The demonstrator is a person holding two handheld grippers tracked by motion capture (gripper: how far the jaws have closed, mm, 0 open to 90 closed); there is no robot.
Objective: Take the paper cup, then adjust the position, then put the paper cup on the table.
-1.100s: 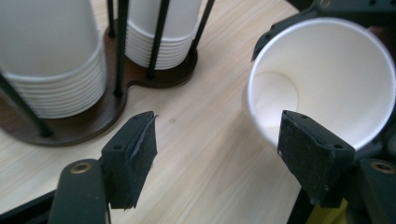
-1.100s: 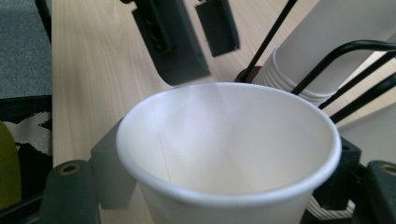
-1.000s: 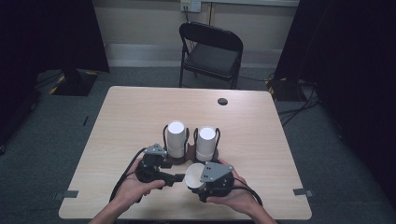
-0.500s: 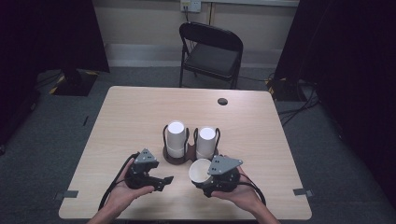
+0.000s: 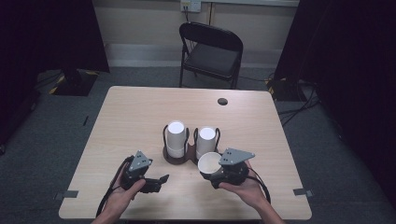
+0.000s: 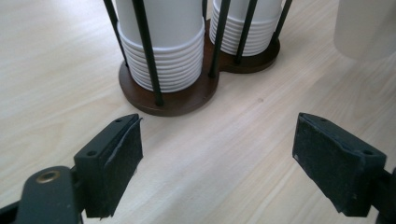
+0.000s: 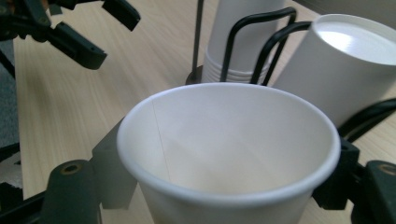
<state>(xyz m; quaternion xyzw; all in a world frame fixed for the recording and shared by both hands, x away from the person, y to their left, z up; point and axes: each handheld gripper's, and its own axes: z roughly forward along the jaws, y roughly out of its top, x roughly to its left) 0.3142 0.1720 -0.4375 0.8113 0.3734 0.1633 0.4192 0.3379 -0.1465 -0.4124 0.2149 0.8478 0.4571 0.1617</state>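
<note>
Gripping upright paper cup, right hand-held gripper

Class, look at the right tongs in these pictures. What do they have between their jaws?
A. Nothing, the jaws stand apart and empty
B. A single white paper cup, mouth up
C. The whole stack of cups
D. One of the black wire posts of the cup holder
B: the right tongs clamp a lone white paper cup, open mouth upward, beside the cup holder, while the left tongs stand open and empty.
</note>
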